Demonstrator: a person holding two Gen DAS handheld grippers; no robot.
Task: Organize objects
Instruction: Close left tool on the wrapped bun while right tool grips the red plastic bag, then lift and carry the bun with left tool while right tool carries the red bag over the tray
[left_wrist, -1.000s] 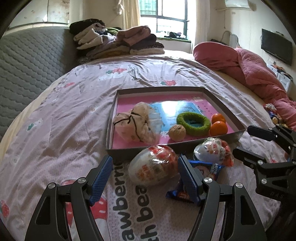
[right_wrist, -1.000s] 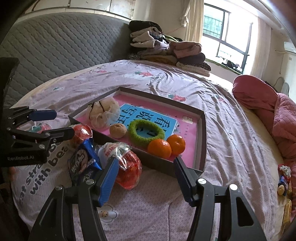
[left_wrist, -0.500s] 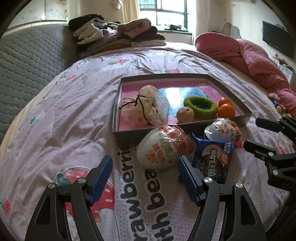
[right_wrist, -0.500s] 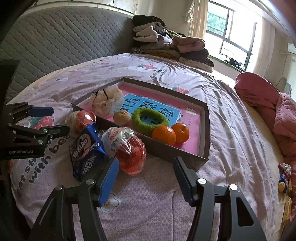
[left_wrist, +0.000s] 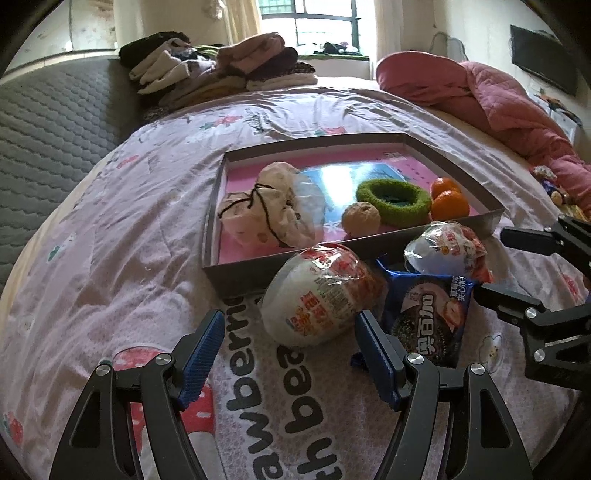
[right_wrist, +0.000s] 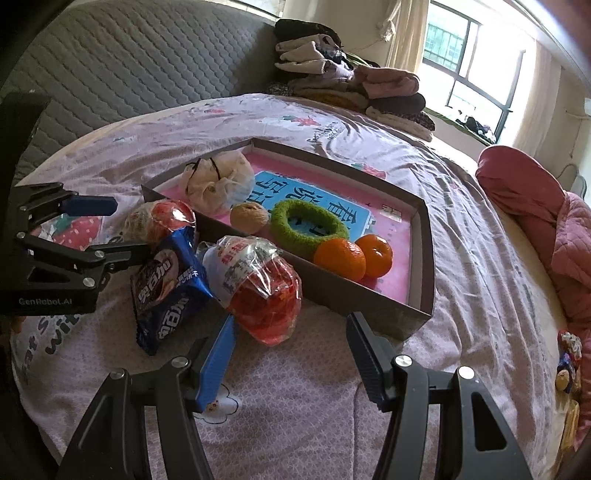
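Observation:
A brown tray (left_wrist: 354, 251) (right_wrist: 421, 221) on the bed holds a tied cloth pouch (left_wrist: 266, 206), a walnut (left_wrist: 361, 218), a green ring (left_wrist: 393, 197) and two oranges (left_wrist: 448, 201) (right_wrist: 340, 258). In front of it lie a wrapped white-and-red egg (left_wrist: 319, 295) (right_wrist: 159, 221), a second wrapped egg (left_wrist: 445, 249) (right_wrist: 258, 288) and a blue snack packet (left_wrist: 430, 317) (right_wrist: 168, 288). My left gripper (left_wrist: 291, 354) is open just short of the first egg. My right gripper (right_wrist: 291, 354) is open, just short of the second egg.
The bedsheet (left_wrist: 110, 258) is pink with strawberry prints. Folded clothes (left_wrist: 221, 66) are stacked at the far side by the grey headboard (left_wrist: 44, 140). A rumpled pink quilt (left_wrist: 498, 96) lies at the right. Small toys (right_wrist: 569, 362) sit by the right edge.
Both grippers have closed in on the items in front of the tray, which now appear larger and nearer. Both stay open.

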